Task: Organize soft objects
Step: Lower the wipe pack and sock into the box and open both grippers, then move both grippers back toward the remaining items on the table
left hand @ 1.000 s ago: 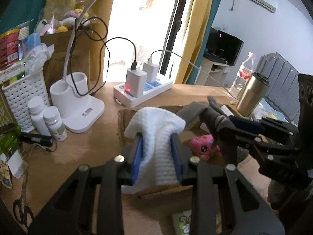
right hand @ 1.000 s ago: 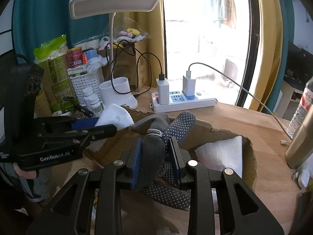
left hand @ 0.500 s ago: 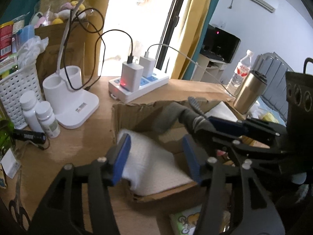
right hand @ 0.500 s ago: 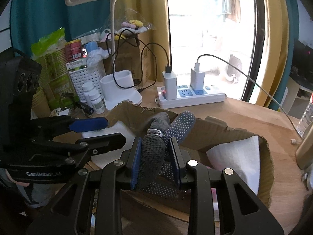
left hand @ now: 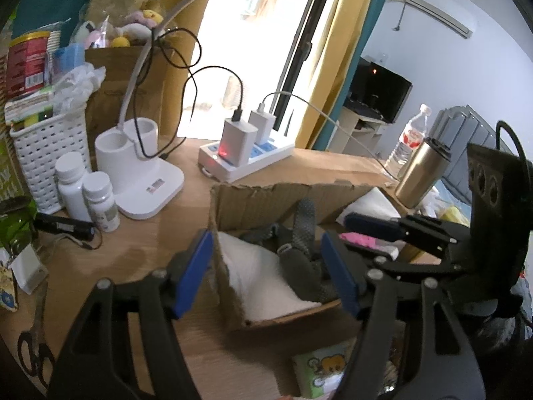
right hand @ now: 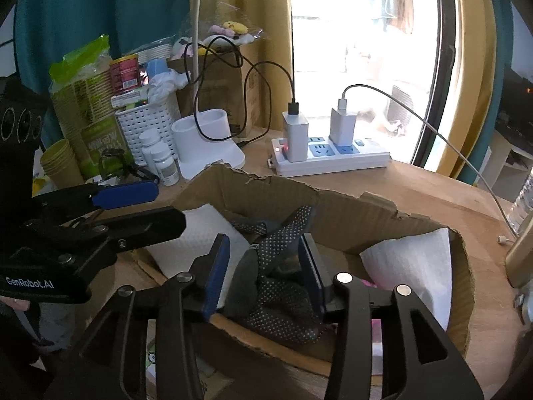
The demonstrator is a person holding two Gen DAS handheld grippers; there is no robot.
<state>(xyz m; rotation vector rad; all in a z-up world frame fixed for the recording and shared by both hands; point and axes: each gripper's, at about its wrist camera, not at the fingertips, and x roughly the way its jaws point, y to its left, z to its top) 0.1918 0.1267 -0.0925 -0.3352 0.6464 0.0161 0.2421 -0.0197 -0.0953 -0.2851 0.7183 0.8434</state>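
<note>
A torn cardboard box point(left hand: 253, 200) point(right hand: 349, 213) sits on the wooden table. In it lie a white towel point(left hand: 260, 273) point(right hand: 196, 236), a second white towel point(right hand: 413, 266) at its right end, grey dotted socks point(left hand: 303, 253) point(right hand: 279, 286) and a bit of a pink toy point(left hand: 359, 238). My left gripper point(left hand: 266, 273) is open and empty over the box's left end, above the towel. My right gripper point(right hand: 263, 273) is open with its fingers on both sides of the socks, which rest in the box.
Behind the box stand a white power strip with chargers point(left hand: 246, 153) point(right hand: 329, 156), a lamp base point(left hand: 140, 173), pill bottles point(left hand: 100, 200) and a white basket point(left hand: 43, 153). A steel tumbler point(left hand: 423, 176) stands at the right. Scissors point(left hand: 30, 353) lie at the left edge.
My left gripper opened and dropped the white towel into the box, then drew back. My right gripper lowered the socks into the box and opened off them.
</note>
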